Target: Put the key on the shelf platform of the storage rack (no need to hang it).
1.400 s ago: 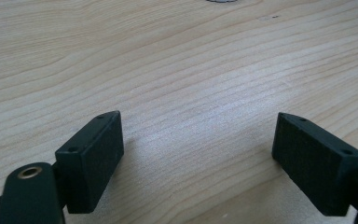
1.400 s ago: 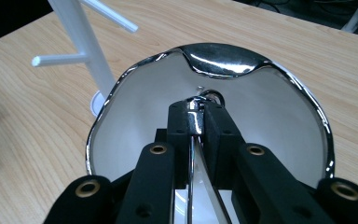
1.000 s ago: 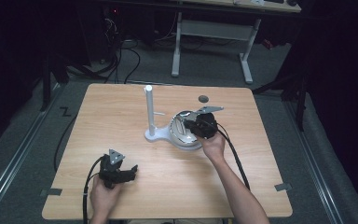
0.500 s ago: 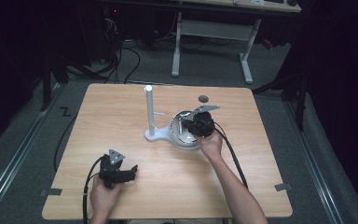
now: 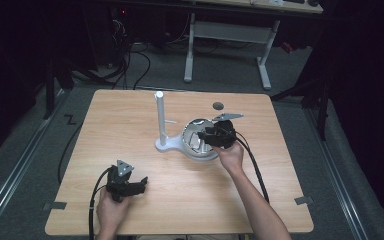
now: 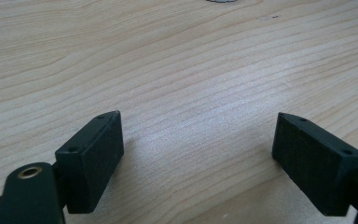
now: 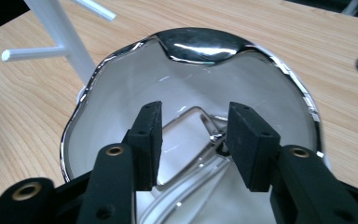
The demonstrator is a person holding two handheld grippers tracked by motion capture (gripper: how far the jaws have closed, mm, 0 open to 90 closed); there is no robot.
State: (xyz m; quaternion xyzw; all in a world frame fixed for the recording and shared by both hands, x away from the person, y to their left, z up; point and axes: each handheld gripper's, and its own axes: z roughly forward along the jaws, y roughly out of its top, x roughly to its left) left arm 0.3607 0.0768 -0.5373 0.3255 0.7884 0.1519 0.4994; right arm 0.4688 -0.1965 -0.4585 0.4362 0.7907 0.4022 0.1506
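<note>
Your right gripper (image 7: 193, 140) hangs over the shiny metal bowl (image 7: 121, 84), its jaws pointing down into it. They have just been opening and now stand apart, pressing on nothing. Between and just below them lies a clear glass piece (image 7: 184, 140) on the bowl's floor; whether either pad touches it you cannot tell from the right gripper view. Beyond the jaws the far rim of the bowl bulges outward and mirrors the room. Past the rim to the left rises the white stand (image 7: 60, 28), with thin white pegs sticking out sideways from its post.

In the high view the same gripper (image 5: 211, 137) sits at the near right edge of the bowl (image 5: 192, 135), your right hand (image 5: 230, 156) behind it and the cable trailing back along your forearm. The stand (image 5: 159, 120) is just left of the bowl, its base touching or nearly touching it. A small dark round spot (image 5: 218, 105) lies on the table (image 5: 290, 180) beyond the bowl.

Your left gripper (image 6: 196, 144) is well apart from all this, near the table's front left edge. Its jaws are spread wide over bare wood, holding nothing. In the high view it (image 5: 130, 184) lies low by your left hand (image 5: 111, 207).
</note>
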